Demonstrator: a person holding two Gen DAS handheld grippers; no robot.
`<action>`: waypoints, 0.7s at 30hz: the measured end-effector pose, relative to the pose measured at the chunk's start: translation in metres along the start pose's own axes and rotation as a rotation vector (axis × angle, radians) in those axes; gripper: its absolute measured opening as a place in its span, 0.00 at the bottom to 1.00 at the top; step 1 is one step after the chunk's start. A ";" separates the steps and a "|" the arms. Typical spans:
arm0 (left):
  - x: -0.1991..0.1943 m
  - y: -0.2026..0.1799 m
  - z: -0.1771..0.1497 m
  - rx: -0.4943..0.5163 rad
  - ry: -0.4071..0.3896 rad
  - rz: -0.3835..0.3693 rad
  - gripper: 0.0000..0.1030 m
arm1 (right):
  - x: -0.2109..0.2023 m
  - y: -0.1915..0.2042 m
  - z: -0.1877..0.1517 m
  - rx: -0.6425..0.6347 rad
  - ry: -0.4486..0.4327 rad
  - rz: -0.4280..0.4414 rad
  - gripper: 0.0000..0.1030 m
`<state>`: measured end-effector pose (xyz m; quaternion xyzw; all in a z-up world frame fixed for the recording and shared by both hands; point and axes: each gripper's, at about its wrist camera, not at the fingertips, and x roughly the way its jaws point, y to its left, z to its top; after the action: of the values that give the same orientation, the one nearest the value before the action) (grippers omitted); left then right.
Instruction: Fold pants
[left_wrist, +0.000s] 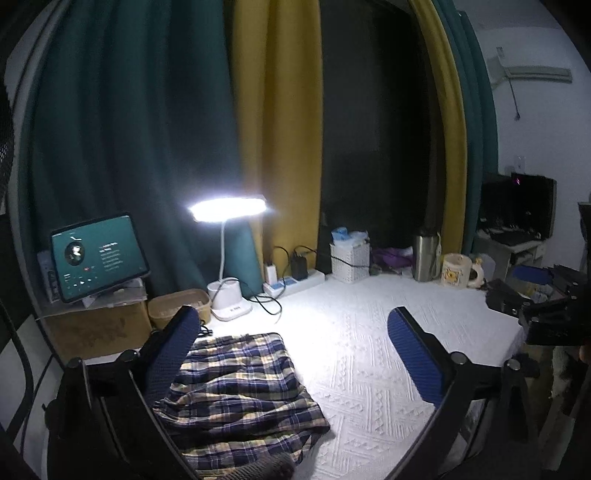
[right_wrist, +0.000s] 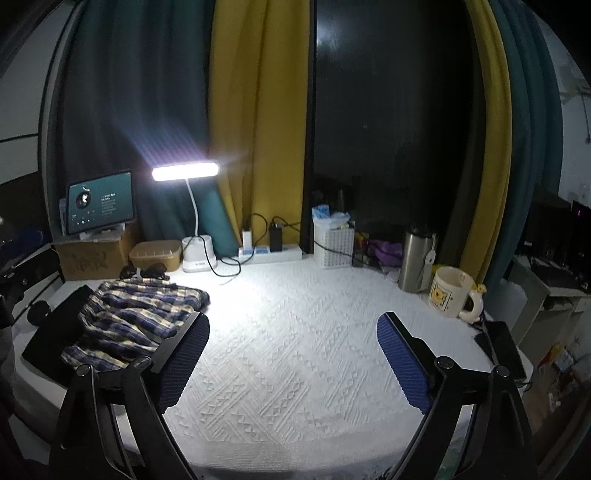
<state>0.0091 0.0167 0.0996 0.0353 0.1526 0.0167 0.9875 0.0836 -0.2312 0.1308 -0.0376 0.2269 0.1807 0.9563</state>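
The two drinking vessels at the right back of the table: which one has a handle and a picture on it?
The cream mug, with a yellow cartoon print and a side handle. The steel tumbler beside it is taller, plain metal and has no handle.

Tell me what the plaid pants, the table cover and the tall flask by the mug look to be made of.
Plaid pants: soft woven cloth, likely cotton or flannel; matte, with limp creases. Table cover: white textile, seemingly quilted or knitted, with raised geometric relief. Flask: probably stainless steel; a brushed grey sheen with dull reflections.
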 end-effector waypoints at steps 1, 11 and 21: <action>-0.002 0.003 0.001 -0.009 -0.006 0.006 0.98 | -0.003 0.001 0.002 -0.003 -0.007 -0.003 0.91; -0.031 0.020 0.011 -0.061 -0.066 0.058 0.99 | -0.038 0.008 0.017 -0.025 -0.076 -0.025 0.91; -0.058 0.032 0.022 -0.093 -0.163 0.091 0.99 | -0.070 0.019 0.034 -0.041 -0.154 -0.040 0.93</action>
<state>-0.0399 0.0444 0.1407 -0.0026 0.0692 0.0657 0.9954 0.0331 -0.2316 0.1930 -0.0477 0.1482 0.1686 0.9733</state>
